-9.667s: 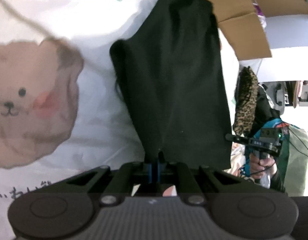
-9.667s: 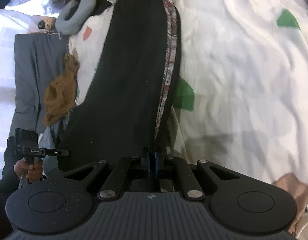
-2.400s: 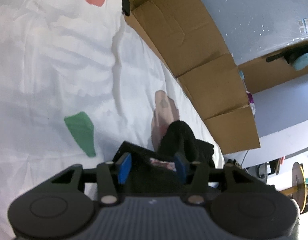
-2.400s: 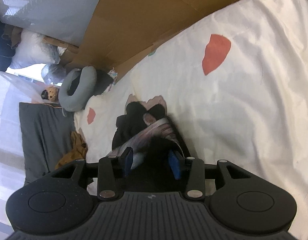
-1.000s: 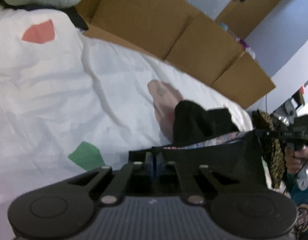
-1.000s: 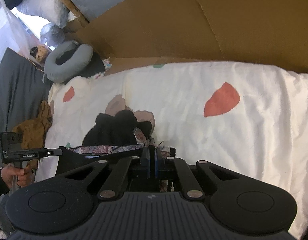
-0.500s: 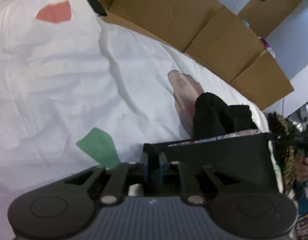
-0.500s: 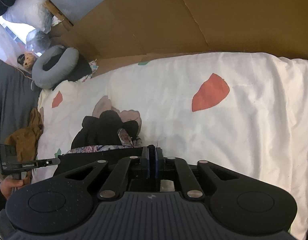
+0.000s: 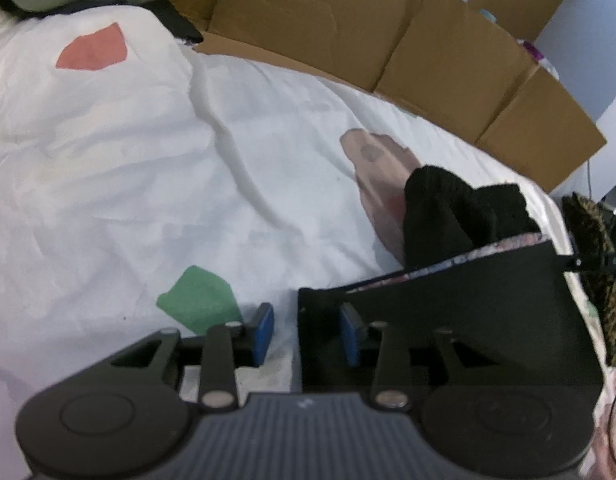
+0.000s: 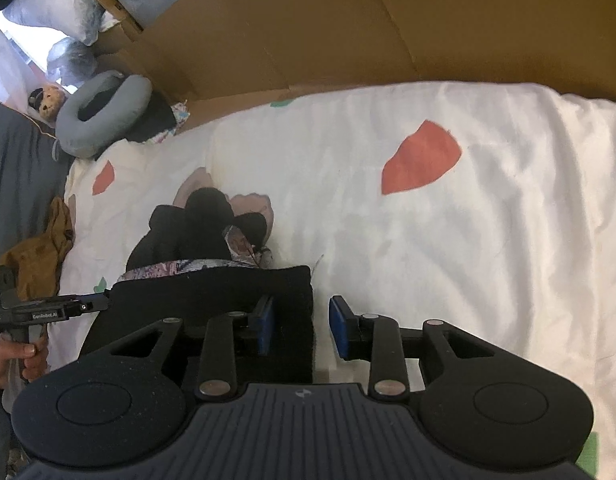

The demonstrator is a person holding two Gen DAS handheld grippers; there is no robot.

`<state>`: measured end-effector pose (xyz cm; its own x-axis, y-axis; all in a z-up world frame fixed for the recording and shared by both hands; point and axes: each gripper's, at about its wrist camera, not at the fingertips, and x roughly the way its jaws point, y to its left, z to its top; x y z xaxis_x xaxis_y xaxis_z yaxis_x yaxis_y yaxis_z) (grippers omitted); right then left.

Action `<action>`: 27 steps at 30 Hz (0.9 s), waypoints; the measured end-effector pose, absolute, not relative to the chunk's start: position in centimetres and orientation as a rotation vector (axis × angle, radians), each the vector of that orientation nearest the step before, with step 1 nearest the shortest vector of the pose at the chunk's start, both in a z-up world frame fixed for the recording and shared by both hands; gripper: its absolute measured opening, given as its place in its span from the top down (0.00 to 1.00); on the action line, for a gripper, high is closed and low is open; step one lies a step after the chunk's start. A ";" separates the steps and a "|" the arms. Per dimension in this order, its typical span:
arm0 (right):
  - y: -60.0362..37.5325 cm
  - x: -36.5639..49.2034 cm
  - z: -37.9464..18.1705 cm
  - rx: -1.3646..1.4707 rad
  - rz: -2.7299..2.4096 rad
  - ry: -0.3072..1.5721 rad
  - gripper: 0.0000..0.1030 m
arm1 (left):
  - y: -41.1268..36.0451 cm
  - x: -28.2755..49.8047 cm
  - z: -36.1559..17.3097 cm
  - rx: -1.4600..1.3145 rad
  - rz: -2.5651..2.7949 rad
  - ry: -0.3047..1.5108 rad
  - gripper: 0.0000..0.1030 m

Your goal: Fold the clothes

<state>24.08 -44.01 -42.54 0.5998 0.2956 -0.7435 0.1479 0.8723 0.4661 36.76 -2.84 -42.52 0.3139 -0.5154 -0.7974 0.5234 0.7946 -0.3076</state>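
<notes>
A black garment [image 9: 460,312] with a patterned lining lies folded flat on the white bedsheet [image 9: 128,184], its far end bunched up. My left gripper [image 9: 306,332] is open over the garment's left corner, jaws apart and holding nothing. In the right wrist view the same garment [image 10: 212,292] lies at the lower left. My right gripper [image 10: 301,330] is open over its right corner, empty. The left gripper [image 10: 48,312] shows there at the garment's other end.
Brown cardboard [image 9: 428,48] lines the bed's far side. A grey neck pillow [image 10: 104,112] and a brown cloth [image 10: 36,264] lie at the bed's left end. A leopard-print item [image 9: 600,264] sits beyond the garment. The sheet has red and green patches.
Both grippers were shut on the garment's corners half a second ago. Now both have opened and let go, and the garment lies flat on the sheet.
</notes>
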 end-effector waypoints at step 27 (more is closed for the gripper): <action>-39.5 25.7 -43.7 0.274 0.108 0.993 0.92 | -5.8 35.8 -42.5 0.187 -0.674 1.038 0.59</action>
<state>25.68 -39.49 -43.74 0.5446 0.2139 -0.8110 0.0346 0.9604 0.2766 35.84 -5.81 -42.47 0.3288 -0.4265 -0.8426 0.5962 0.7857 -0.1650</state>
